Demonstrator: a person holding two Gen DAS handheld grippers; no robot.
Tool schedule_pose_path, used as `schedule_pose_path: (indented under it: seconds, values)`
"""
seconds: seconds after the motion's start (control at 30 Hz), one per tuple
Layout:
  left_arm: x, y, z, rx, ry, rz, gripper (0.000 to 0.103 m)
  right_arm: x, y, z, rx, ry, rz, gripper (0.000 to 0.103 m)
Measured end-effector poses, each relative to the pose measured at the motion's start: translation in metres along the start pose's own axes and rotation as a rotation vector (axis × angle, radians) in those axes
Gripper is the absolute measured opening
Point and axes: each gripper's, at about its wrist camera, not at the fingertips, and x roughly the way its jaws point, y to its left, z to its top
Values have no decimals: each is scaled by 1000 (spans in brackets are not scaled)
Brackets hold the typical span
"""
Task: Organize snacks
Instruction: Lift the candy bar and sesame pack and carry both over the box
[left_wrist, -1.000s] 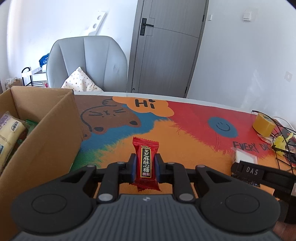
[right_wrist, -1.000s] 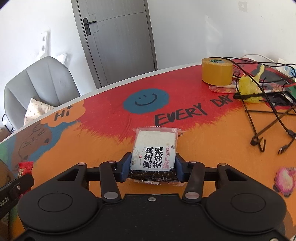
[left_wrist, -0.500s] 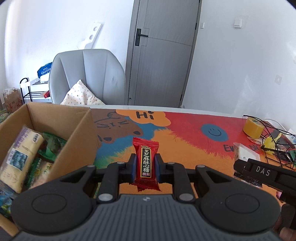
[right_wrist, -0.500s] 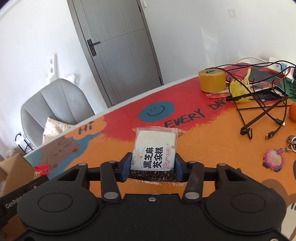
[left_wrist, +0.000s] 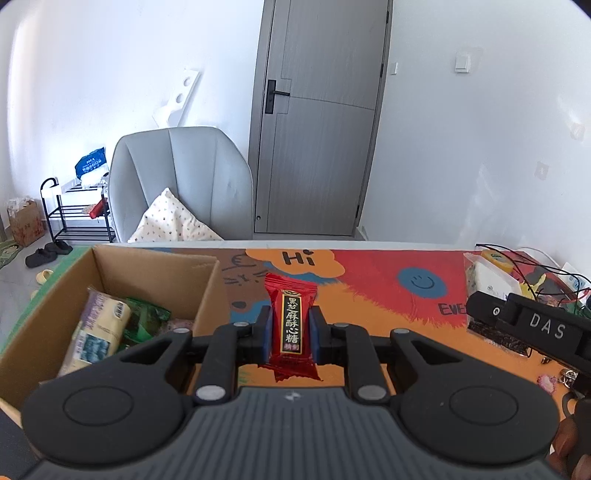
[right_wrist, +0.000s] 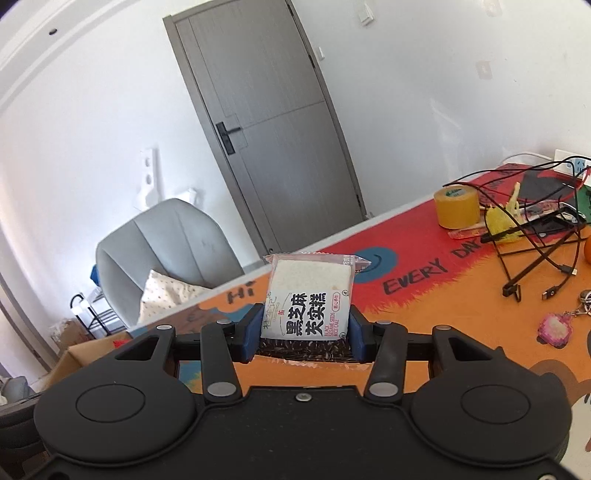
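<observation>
Above the bright cartoon-printed table mat (left_wrist: 376, 291), both grippers carry a snack clear of the surface. The left gripper (left_wrist: 291, 330) is clenched on a slim red candy wrapper (left_wrist: 291, 325), glossy foil with crimped ends and a black label strip, held upright between the blue pads. The right gripper (right_wrist: 304, 332) grasps a square sesame rice cake packet (right_wrist: 308, 304), clear film over a pale block with a dark seeded layer below. The step in hand looks like the carry toward the cardboard box (left_wrist: 207, 291), which sits just left of the red candy and already holds a yellow packet (left_wrist: 98, 325) and green wrappers (left_wrist: 147, 319). Next, each snack probably needs bringing over the box's open top before the pads let go; the slick film could slip early.
</observation>
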Motion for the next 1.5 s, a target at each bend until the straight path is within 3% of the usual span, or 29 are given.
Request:
schedule_pose_path:
  seconds: [0.63,0.9,1.13,1.3,1.5]
  values:
    - [-37,75,15,-70,-59,78,19,-13,61,-12,-56,2,152,47]
    - [-42,108,9,-109,-37,105,19,-12,91,-19,-94,25,213,47]
    - [-39,128,2,-140,7,78,20,-9,117,-25,-132,50,248,47]
    - [-38,144,-4,-173,37,58,40,-8,132,-28,-153,69,271,47]
    - [-49,165,-4,-210,7,93,53,-9,153,-34,-181,97,302,47]
